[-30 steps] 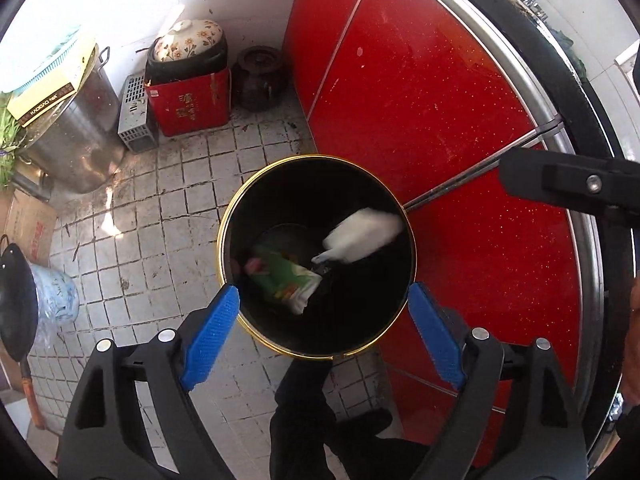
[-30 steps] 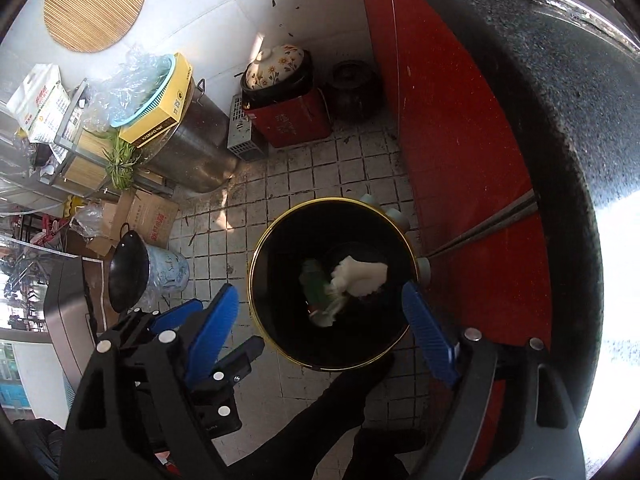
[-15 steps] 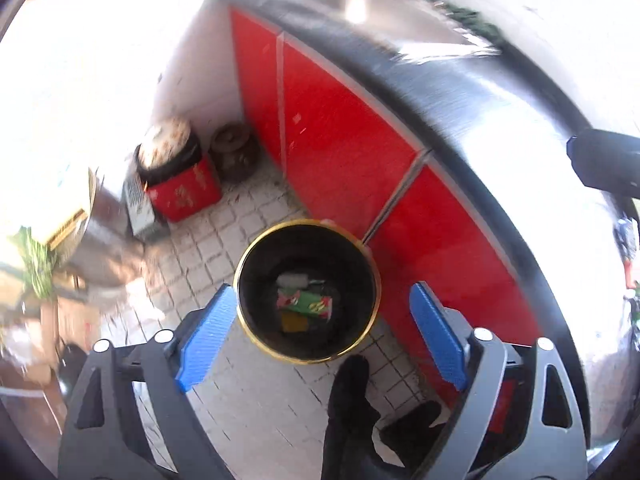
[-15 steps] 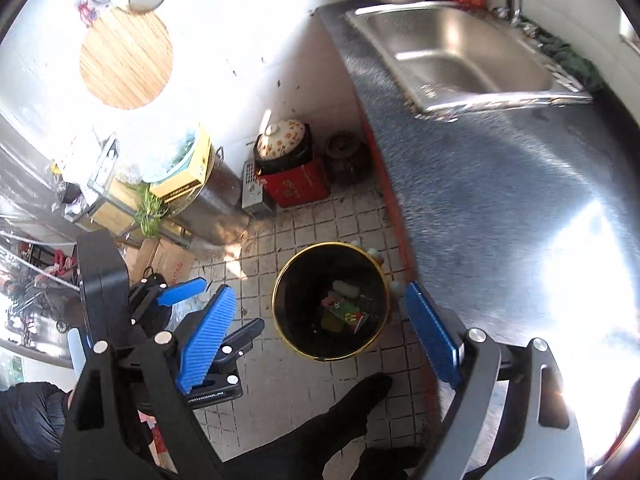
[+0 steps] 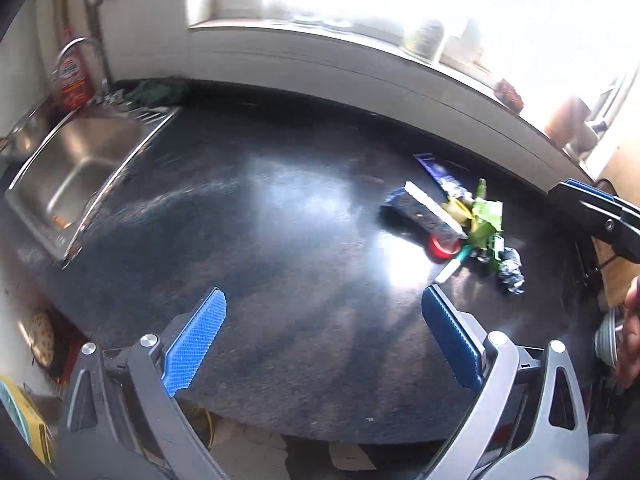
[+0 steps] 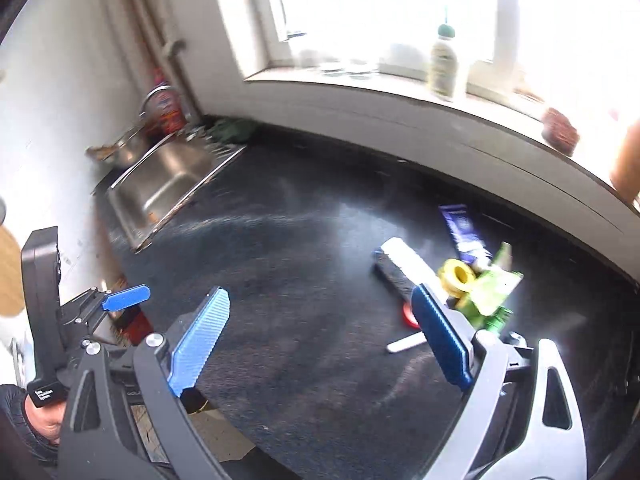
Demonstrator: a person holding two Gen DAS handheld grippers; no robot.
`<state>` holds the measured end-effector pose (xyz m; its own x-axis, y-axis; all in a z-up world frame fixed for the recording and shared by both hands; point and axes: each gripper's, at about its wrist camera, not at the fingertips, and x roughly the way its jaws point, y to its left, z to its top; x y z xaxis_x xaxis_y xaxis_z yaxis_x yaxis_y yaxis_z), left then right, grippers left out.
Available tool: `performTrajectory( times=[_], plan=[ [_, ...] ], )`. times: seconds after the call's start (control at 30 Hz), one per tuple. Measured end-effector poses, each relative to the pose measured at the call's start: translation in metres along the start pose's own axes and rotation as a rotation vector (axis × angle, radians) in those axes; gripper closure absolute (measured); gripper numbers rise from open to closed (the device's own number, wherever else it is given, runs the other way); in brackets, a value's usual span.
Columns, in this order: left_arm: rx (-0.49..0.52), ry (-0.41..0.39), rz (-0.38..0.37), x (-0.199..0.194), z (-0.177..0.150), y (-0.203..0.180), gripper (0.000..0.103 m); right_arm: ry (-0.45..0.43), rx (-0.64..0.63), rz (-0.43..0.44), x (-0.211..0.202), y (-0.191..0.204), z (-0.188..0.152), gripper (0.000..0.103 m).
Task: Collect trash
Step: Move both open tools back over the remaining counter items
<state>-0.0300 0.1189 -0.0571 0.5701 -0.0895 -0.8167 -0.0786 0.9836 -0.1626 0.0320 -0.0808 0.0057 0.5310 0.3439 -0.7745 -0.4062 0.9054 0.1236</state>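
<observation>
A heap of trash lies on the dark counter (image 5: 280, 240) at the right: a dark box with a white edge (image 5: 428, 210), a blue wrapper (image 5: 442, 174), green packaging (image 5: 486, 224), a red lid (image 5: 442, 246), crumpled foil (image 5: 510, 270) and a white stick (image 5: 448, 272). The heap also shows in the right wrist view, with the box (image 6: 404, 268), a yellow tape roll (image 6: 458, 276) and green packaging (image 6: 492, 292). My left gripper (image 5: 324, 340) is open and empty above the counter's front. My right gripper (image 6: 320, 340) is open and empty, left of the heap.
A steel sink (image 5: 76, 168) is set in the counter at the left, with a red bottle (image 5: 72, 80) and tap behind it. A window sill (image 6: 400, 92) carries a bottle (image 6: 442, 64) and a brown object (image 6: 560, 132). The counter's front edge drops to the floor.
Both grippers have swung up from over the black bin on the floor to face the counter. The bin with its dropped trash has left both views.
</observation>
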Motion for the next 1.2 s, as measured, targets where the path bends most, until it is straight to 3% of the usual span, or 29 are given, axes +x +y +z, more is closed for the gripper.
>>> performTrajectory(
  times=[0.2,0.4,0.83,1.07,1.2],
  plan=[
    [0.156,0.057,-0.111,0.024,0.02,-0.088,0.008,-0.03,0.198,-0.141,-0.04,-0.098,-0.039,0.014],
    [0.32,0.072,-0.096,0.041,0.009,-0.136,0.008,-0.021,0.269,-0.197,-0.056,-0.132,-0.07,0.014],
    [0.378,0.083,-0.101,0.066,0.0,-0.155,0.008,0.031,0.219,-0.195,-0.034,-0.146,-0.075,0.014],
    [0.424,0.087,-0.076,0.113,-0.009,-0.155,0.008,0.09,0.193,-0.178,0.005,-0.168,-0.081,0.014],
    [0.424,0.083,-0.105,0.146,-0.017,-0.149,0.008,0.128,0.142,-0.165,0.041,-0.177,-0.086,0.014]
  ],
)
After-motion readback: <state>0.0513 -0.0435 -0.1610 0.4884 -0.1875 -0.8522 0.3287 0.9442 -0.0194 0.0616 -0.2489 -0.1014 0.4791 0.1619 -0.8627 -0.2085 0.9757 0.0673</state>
